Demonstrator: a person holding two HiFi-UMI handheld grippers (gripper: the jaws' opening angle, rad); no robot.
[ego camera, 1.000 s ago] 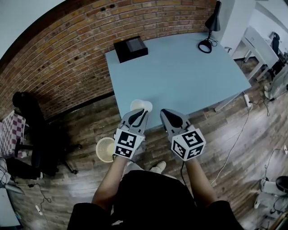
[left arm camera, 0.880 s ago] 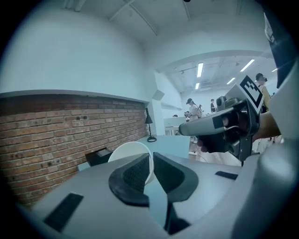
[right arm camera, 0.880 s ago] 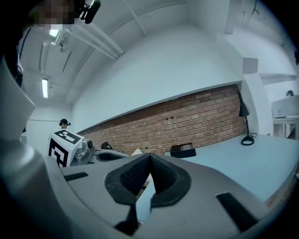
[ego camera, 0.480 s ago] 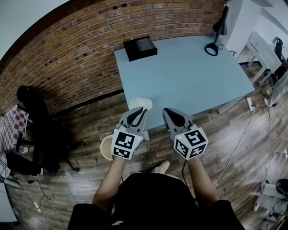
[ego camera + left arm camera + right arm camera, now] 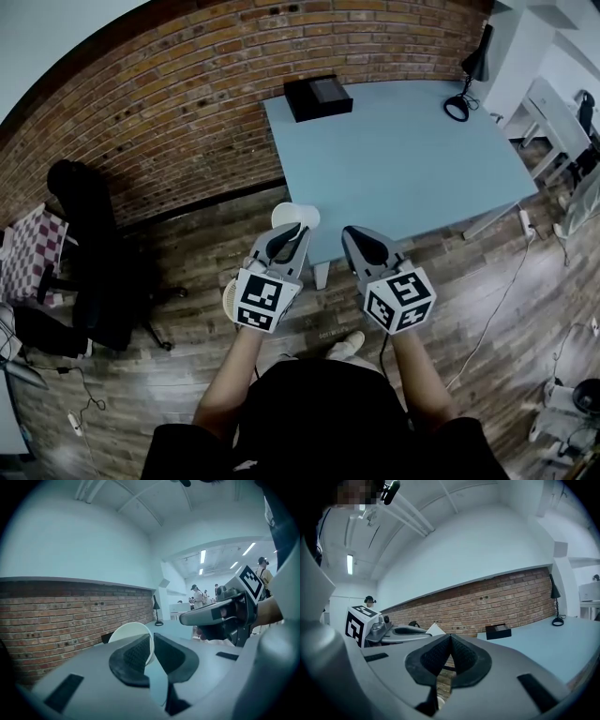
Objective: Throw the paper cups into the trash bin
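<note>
**Cup pinched, bin half hidden**

The left gripper (image 5: 286,242) pinches the rim of a white paper cup (image 5: 293,216) in the middle of the frame, by the edge of the blue table (image 5: 403,159). The right gripper (image 5: 361,246) is squeezed closed and empty. The trash bin (image 5: 229,298) peeks out just left of the left gripper, mostly hidden.

**Camera stations: three views**

Head view: above and behind, facing steeply down on left tongs (image 5: 301,230) and right tongs (image 5: 348,232), side by side. Left gripper view: close behind its jaws, facing along them, nearly level; right tongs at its right. Right gripper view: likewise; left tongs at its left. Shared by all: brick wall (image 5: 187,112) and worktop (image 5: 403,169) ahead of the tongs.
</note>
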